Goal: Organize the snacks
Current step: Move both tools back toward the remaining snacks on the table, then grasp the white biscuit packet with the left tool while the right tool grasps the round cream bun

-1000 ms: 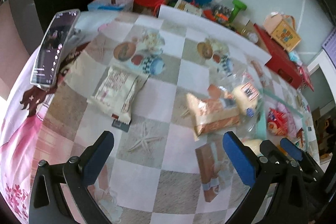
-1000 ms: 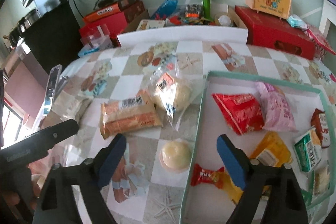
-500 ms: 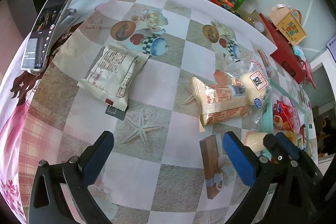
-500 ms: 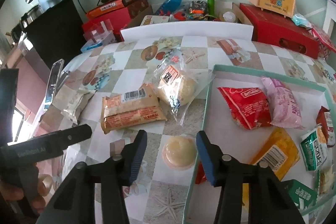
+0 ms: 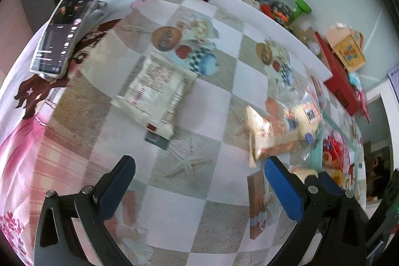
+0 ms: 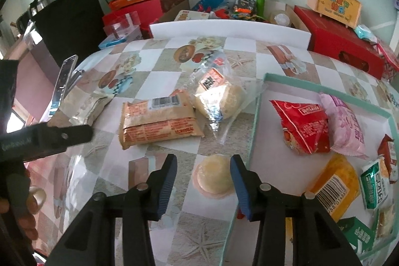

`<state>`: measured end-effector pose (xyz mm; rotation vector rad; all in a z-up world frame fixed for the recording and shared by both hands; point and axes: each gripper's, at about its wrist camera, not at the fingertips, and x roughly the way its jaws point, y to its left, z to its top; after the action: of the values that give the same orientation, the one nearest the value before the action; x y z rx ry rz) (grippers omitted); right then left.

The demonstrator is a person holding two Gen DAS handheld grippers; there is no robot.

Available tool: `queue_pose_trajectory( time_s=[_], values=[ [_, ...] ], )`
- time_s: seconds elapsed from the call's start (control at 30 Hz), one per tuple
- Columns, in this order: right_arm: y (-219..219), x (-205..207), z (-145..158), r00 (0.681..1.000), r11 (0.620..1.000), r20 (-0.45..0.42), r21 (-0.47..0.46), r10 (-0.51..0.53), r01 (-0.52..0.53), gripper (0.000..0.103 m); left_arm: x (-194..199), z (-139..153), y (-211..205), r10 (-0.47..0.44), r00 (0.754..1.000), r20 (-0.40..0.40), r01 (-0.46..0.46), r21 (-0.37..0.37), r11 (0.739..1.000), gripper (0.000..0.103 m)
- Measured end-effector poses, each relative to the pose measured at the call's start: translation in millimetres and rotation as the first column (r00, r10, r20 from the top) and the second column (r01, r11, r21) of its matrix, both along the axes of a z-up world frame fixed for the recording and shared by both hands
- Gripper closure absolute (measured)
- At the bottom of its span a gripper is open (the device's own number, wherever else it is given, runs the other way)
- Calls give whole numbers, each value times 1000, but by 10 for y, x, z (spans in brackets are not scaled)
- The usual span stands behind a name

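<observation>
A table [image 6: 159, 66] under a checkered cloth printed with food pictures and starfish carries the snacks. A phone [image 5: 67, 29] leans near its far left corner, a white packet [image 5: 157, 91] lies toward the left side, an orange wafer pack [image 6: 157, 121] and a clear-bagged bun [image 6: 219, 99] lie touching near the middle, and a small round pale pastry [image 6: 215, 177] sits closer to the near edge. A teal-rimmed tray [image 6: 256, 121] covers the right side, just beside the pastry, and a white board [image 6: 229, 29] stands along the far edge.
</observation>
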<state>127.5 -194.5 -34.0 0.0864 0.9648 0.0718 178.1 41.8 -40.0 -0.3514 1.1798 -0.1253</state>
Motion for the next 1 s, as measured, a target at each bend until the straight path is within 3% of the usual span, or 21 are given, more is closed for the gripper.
queue_pose_trajectory(
  time_s=[0.33, 0.47, 0.63, 0.8, 0.9, 1.0],
  values=[
    [28, 53, -105, 999, 998, -36, 55, 30, -28, 56, 133, 20, 264, 64, 998, 14, -63, -59, 996, 0],
    [79, 69, -142, 998, 998, -45, 54, 46, -44, 57, 276, 15, 223, 35, 998, 49, -34, -25, 999, 1],
    [117, 99, -224, 996, 996, -68, 75, 62, -56, 60, 383, -52, 180, 0, 997, 78, -3, 35, 999, 10],
    [216, 105, -251, 994, 996, -61, 35, 88, -86, 62, 436, -83, 64, -63, 989, 133, 42, 151, 988, 13],
    [257, 102, -260, 994, 995, -58, 11, 96, -95, 62, 463, -151, -7, -89, 988, 127, 61, 205, 977, 23],
    [260, 112, -294, 993, 996, -73, 5, 92, -92, 61, 477, -213, -25, -102, 988, 119, 76, 203, 976, 30]
  ],
)
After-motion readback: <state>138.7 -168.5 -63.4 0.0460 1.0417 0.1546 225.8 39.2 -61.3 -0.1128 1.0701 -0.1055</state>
